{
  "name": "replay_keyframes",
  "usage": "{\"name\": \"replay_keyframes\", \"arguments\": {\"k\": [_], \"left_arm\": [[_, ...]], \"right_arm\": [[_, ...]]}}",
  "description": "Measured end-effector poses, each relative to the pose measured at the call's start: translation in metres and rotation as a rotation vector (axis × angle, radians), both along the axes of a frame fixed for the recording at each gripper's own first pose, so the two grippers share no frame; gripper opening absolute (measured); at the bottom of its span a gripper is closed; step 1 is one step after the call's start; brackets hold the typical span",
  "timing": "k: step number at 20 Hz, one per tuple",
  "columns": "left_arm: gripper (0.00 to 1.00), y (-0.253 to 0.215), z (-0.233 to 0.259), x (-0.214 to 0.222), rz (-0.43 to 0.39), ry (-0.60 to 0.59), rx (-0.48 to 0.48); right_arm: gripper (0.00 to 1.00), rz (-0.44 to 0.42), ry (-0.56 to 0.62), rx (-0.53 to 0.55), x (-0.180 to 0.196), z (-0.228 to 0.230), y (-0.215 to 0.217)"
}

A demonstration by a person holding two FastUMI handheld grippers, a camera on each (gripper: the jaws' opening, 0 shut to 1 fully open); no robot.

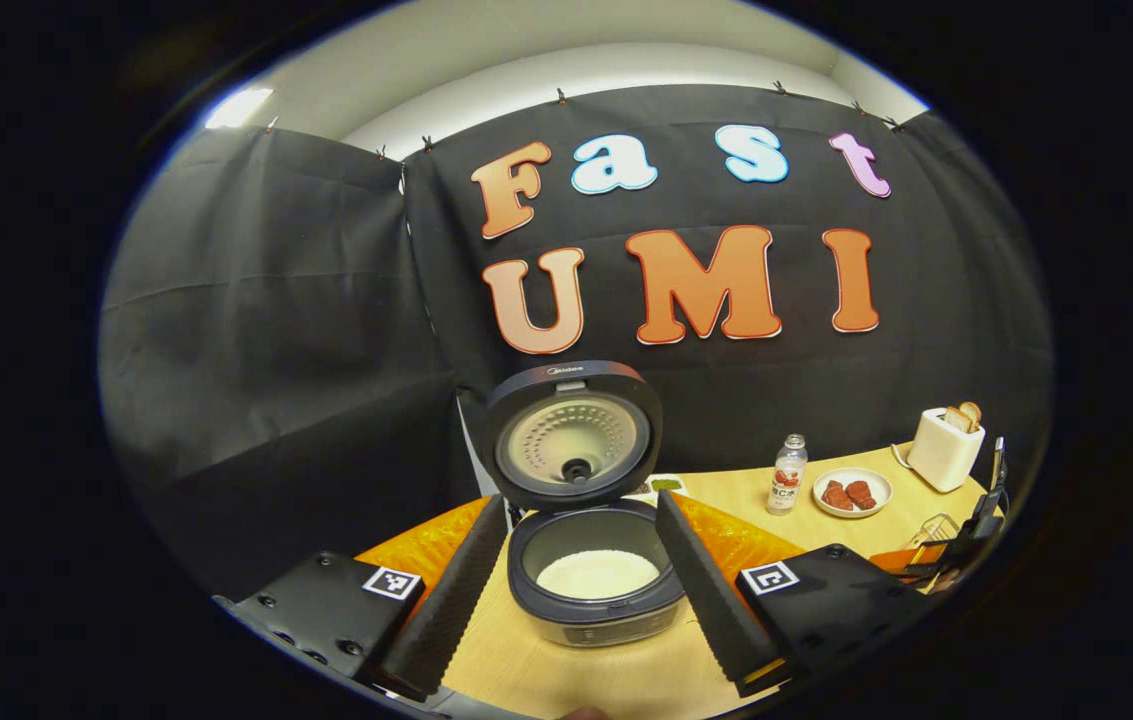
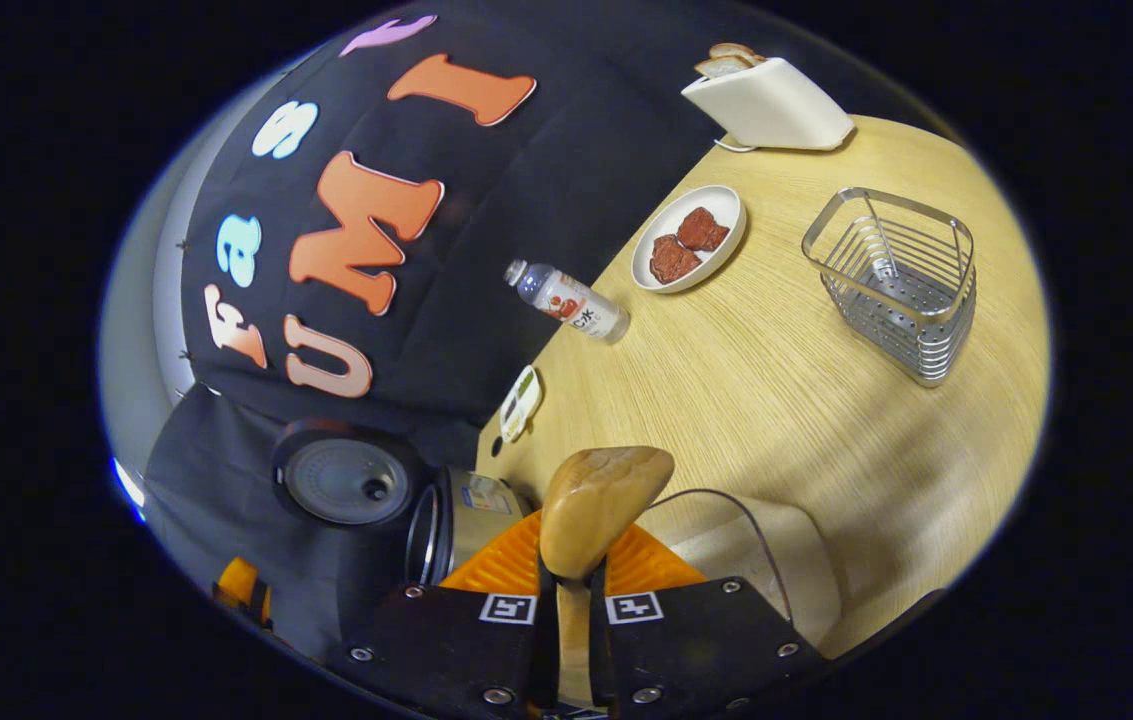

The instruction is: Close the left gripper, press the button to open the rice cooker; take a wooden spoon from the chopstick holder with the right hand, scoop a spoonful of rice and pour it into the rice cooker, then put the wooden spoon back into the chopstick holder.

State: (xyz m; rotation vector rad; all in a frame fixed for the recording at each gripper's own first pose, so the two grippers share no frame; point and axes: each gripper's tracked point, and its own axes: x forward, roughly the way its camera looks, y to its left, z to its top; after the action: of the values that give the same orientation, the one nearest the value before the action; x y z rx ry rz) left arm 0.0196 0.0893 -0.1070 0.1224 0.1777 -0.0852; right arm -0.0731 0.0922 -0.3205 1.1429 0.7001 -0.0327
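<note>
The rice cooker (image 1: 594, 600) stands open on the wooden table, its lid (image 1: 574, 435) raised and white rice lying in the inner pot (image 1: 598, 572). My left gripper (image 1: 581, 503) is open, one finger on each side of the cooker and a little in front of it. In the right gripper view my right gripper (image 2: 574, 580) is shut on the handle of the wooden spoon (image 2: 601, 505), whose bowl points forward over the table with no rice showing on it. The cooker (image 2: 456, 530) lies to its left. The wire chopstick holder (image 2: 891, 280) stands farther off to the right.
A plate of red pieces (image 2: 686, 240), a small bottle (image 2: 571, 300) and a white toaster with bread (image 2: 766, 100) stand along the cloth wall. A pale round container (image 2: 766, 545) sits just right of the spoon, partly hidden. The other gripper (image 1: 976, 520) shows at the table's right edge.
</note>
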Motion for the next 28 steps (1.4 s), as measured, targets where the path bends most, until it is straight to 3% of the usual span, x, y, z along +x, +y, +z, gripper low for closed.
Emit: {"name": "replay_keyframes", "arguments": {"k": [6, 7, 8, 12, 13, 18, 20, 22, 28], "left_arm": [[0.9, -0.012, 0.008, -0.005, 0.013, -0.031, -0.031], [1.0, -0.012, 0.01, -0.007, 0.02, -0.039, -0.036], [0.9, -0.012, 0.013, -0.009, 0.027, -0.051, -0.044], [0.9, -0.001, 0.025, -0.016, 0.066, -0.102, -0.064], [1.0, 0.004, 0.027, -0.018, 0.08, -0.113, -0.071], [0.9, 0.047, 0.033, -0.028, 0.184, -0.148, -0.097], [0.95, 0.065, 0.03, -0.033, 0.226, -0.15, -0.11], [1.0, 0.081, 0.025, -0.037, 0.259, -0.146, -0.117], [0.99, 0.123, 0.01, -0.043, 0.331, -0.118, -0.11]], "right_arm": [[0.11, -0.063, -0.069, 0.187, 0.016, 0.05, -0.026], [0.07, -0.063, -0.08, 0.21, 0.019, 0.061, -0.027], [0.11, -0.055, -0.09, 0.23, 0.024, 0.07, -0.025], [0.11, 0.001, -0.149, 0.301, 0.048, 0.121, -0.008], [0.11, 0.02, -0.167, 0.32, 0.053, 0.138, 0.0], [0.11, 0.134, -0.241, 0.387, 0.08, 0.199, 0.056], [0.11, 0.174, -0.258, 0.422, 0.093, 0.218, 0.081], [0.11, 0.211, -0.258, 0.43, 0.107, 0.225, 0.107], [0.11, 0.279, -0.251, 0.426, 0.142, 0.228, 0.172]]}}
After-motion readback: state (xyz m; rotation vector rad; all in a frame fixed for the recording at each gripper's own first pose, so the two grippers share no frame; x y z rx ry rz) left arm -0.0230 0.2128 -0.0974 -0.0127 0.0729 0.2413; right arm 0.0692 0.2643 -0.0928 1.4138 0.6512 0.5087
